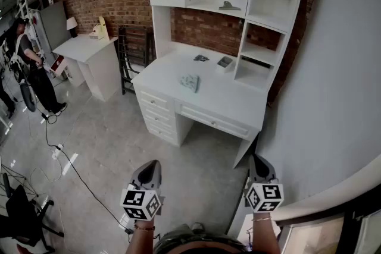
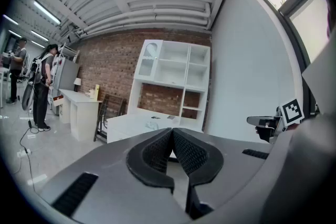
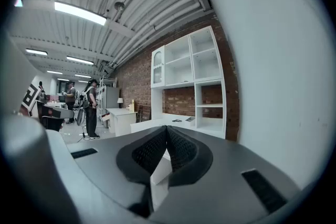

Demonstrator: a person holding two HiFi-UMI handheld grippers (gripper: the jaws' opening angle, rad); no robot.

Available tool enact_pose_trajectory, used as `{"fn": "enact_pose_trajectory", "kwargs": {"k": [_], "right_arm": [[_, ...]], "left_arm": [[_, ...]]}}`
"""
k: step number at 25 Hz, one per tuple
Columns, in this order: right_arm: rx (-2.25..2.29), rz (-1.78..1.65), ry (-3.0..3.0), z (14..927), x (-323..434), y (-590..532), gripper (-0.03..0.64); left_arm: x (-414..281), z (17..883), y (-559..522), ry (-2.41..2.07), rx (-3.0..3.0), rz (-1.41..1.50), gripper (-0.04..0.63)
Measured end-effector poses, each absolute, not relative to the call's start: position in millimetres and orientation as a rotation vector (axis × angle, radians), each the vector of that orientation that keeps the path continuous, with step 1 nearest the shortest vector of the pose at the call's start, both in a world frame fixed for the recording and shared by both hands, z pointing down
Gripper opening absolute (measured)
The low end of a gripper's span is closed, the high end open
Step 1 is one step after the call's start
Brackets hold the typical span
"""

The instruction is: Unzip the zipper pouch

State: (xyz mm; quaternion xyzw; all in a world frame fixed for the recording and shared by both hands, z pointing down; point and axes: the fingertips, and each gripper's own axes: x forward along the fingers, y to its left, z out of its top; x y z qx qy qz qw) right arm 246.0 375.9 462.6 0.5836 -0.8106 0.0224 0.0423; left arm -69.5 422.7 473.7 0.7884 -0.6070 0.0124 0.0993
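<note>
While the left hand-held gripper (image 2: 171,134) and right hand-held gripper (image 3: 167,129) are both closed on nothing, the zipper pouch (image 1: 190,81) lies well apart on the white surface (image 1: 229,101). It looks soft, light, apt to slide — pin one end, pinch the pull tab.

Your zipper pouch (image 1: 190,82): small, pale blue-grey, patterned, lying flat near the middle of the white desk (image 1: 229,105), well ahead of you; zipper state too small to tell.
</note>
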Motion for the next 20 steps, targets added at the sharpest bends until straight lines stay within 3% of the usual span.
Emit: {"fn": "enact_pose_trajectory", "kwargs": {"k": [20], "right_arm": [[1.754,0.091,-2.537,468,238,373,0.006]], "left_arm": [[-57,477,422,-1.776,2.363,0.026,0.005]]}}
